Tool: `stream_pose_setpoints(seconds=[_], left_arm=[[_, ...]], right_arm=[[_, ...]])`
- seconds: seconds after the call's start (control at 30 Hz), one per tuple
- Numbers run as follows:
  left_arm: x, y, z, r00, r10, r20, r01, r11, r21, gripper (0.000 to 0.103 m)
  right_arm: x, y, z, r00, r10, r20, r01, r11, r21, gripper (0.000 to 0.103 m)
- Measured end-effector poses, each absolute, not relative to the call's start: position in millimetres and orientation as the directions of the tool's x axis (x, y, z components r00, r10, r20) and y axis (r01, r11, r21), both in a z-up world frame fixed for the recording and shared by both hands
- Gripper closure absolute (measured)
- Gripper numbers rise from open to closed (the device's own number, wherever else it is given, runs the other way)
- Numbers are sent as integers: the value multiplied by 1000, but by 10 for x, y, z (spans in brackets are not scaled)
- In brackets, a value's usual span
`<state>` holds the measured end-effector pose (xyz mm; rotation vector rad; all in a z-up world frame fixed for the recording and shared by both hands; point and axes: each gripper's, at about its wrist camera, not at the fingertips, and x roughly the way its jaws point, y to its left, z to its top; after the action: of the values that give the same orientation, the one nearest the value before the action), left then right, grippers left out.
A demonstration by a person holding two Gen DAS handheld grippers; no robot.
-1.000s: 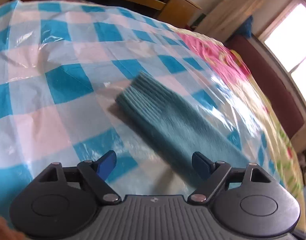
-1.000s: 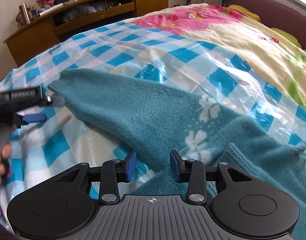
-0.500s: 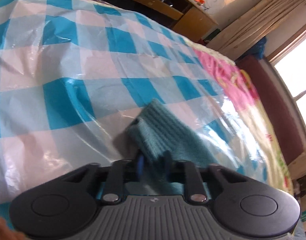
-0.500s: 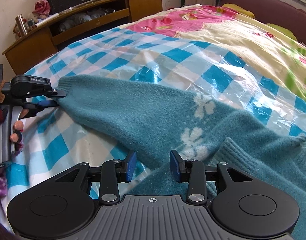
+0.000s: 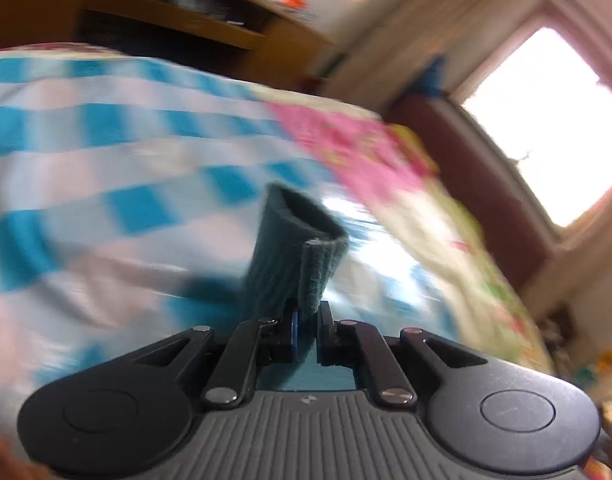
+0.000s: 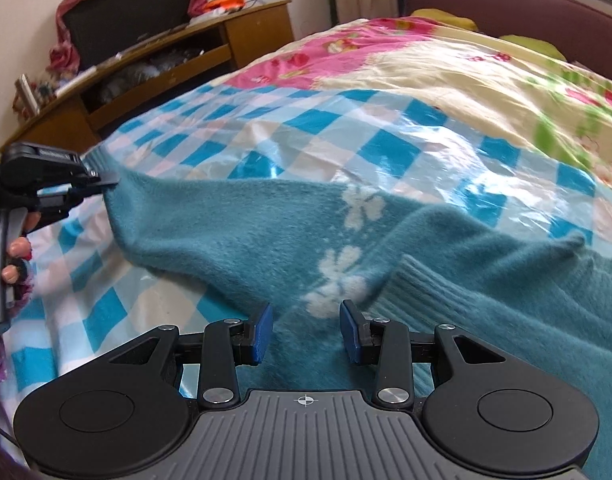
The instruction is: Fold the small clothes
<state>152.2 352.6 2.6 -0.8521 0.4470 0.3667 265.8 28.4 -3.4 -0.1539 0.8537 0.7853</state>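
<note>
A teal knitted sweater [image 6: 486,280] with white flowers lies on the blue-checked plastic sheet [image 6: 346,128] over the bed. Its long sleeve [image 6: 209,220] stretches left. My left gripper [image 5: 307,322] is shut on the sleeve's ribbed cuff [image 5: 297,256], which stands up off the sheet; the left wrist view is blurred. The same left gripper [image 6: 105,180] shows at the far left of the right wrist view, pinching the cuff. My right gripper [image 6: 306,328] hovers open just above the sweater's body near the flowers, nothing between its pads.
A flowered pink and cream quilt [image 6: 446,60] covers the far half of the bed. A wooden shelf unit [image 6: 153,68] stands beyond the bed's left end. A dark red headboard [image 6: 506,4] and a bright window [image 5: 546,128] lie at the right.
The left gripper went from open above the cuff to shut on it, then lifted it off the sheet. The right gripper shifted a little over the sweater, still open.
</note>
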Motion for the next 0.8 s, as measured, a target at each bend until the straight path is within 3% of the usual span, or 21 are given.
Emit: stream_pose_setpoints(seconds=[0.2, 0.37, 0.47, 0.5, 0.63, 0.8], left_arm=[[2006, 2505, 470, 890, -125, -438, -196, 762, -617, 90], [2353, 1434, 398, 816, -340, -468, 0, 809, -588, 90], [2487, 941, 158, 746, -417, -519, 43, 808, -588, 90], [2517, 777, 68, 719, -441, -537, 55, 807, -588, 90], [2470, 258, -182, 642, -465, -610, 97, 838, -537, 90], [2459, 11, -263, 616, -431, -659, 130, 881, -454, 90]], right_arm=[[2685, -163, 34, 433, 584, -687, -611, 750, 252, 66], [2769, -912, 94, 488, 608, -626, -457, 789, 410, 66], [2808, -1506, 66, 516, 650, -557, -326, 751, 575, 51], [2825, -1704, 28, 520, 671, -529, -283, 720, 634, 42], [2922, -2315, -228, 523, 739, -425, -121, 558, 821, 37], [3034, -2445, -459, 488, 730, -478, -59, 574, 817, 33]])
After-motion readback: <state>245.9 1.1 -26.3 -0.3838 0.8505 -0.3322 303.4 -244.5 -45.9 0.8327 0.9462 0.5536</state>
